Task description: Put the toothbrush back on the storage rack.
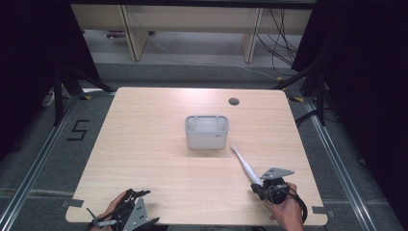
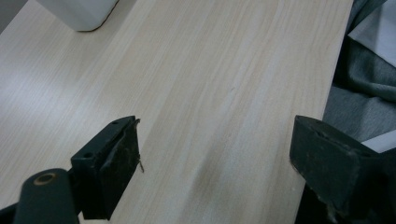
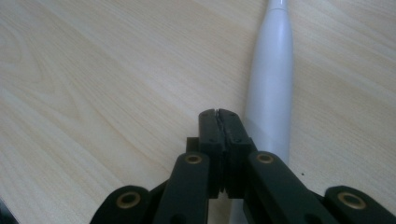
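Note:
A white electric toothbrush (image 1: 244, 166) lies flat on the pale wooden table (image 1: 144, 144), its head pointing at a white-grey caddy (image 1: 207, 131) in the middle. My right gripper (image 1: 257, 189) sits at the toothbrush's handle end near the front right edge. In the right gripper view its jaws are pressed together with nothing between them (image 3: 219, 114), and the toothbrush (image 3: 273, 93) runs alongside and under them on the right. My left gripper (image 1: 137, 195) rests at the front left edge, open (image 2: 215, 140) over bare wood, with a corner of the caddy (image 2: 81, 11) far ahead.
A round cable hole (image 1: 234, 101) sits near the table's far edge. Grey cloth (image 2: 359, 88) shows past the table edge in the left gripper view. Black frames and cables stand on the floor around the table, with a "5" mark (image 1: 78, 130) at the left.

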The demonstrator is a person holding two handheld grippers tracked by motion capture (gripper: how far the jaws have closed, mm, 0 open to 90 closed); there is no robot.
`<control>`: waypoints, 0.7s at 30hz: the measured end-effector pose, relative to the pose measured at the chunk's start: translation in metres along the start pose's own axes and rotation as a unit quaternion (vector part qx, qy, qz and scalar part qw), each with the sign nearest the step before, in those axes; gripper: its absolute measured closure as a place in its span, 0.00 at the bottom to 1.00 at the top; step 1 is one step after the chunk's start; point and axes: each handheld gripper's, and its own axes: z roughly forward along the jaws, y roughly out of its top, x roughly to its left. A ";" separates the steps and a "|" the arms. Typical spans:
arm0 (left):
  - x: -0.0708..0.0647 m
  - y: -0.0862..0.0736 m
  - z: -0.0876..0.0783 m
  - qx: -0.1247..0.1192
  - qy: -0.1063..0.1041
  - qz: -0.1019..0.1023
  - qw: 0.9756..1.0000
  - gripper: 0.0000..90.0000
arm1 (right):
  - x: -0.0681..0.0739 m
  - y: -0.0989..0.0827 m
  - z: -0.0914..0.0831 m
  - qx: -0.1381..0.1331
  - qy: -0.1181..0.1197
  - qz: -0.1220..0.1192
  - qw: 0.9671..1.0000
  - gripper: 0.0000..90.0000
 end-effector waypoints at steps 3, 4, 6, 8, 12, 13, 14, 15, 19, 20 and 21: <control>0.000 0.000 0.000 0.000 0.002 0.005 1.000 0.17 | -0.001 0.000 -0.001 0.003 -0.002 -0.005 1.000 0.98; 0.000 0.000 0.000 0.000 0.002 0.005 1.000 0.17 | -0.001 0.000 -0.002 0.003 -0.002 -0.006 1.000 0.98; 0.000 0.000 0.000 0.000 0.003 0.004 1.000 0.17 | 0.000 0.001 -0.003 0.005 0.000 0.000 1.000 0.97; 0.000 0.000 0.000 -0.001 -0.002 0.003 1.000 0.17 | 0.001 0.002 -0.005 0.004 0.000 -0.001 1.000 0.96; 0.001 0.000 0.000 0.002 -0.007 0.004 1.000 0.17 | 0.004 0.010 -0.012 0.000 -0.006 -0.020 1.000 0.88; 0.001 0.000 0.000 0.002 -0.007 0.004 1.000 0.17 | 0.005 0.012 -0.013 0.000 -0.011 -0.023 1.000 0.86; 0.001 0.000 0.000 0.003 -0.006 0.004 1.000 0.17 | 0.004 0.015 -0.014 -0.003 -0.021 -0.051 0.998 0.83; 0.001 0.000 0.000 -0.002 -0.007 -0.002 1.000 0.17 | 0.006 0.017 -0.015 0.003 -0.033 -0.045 0.998 0.79; 0.001 -0.001 0.000 -0.006 -0.004 -0.002 1.000 0.17 | 0.002 0.030 -0.016 0.030 -0.050 -0.064 0.996 0.64; 0.001 -0.001 0.000 -0.006 -0.004 -0.002 1.000 0.17 | 0.001 0.032 -0.015 0.041 -0.046 -0.057 0.996 0.63; 0.001 -0.001 0.000 -0.006 -0.005 -0.004 1.000 0.17 | 0.000 0.035 -0.013 0.049 -0.042 -0.053 0.997 0.60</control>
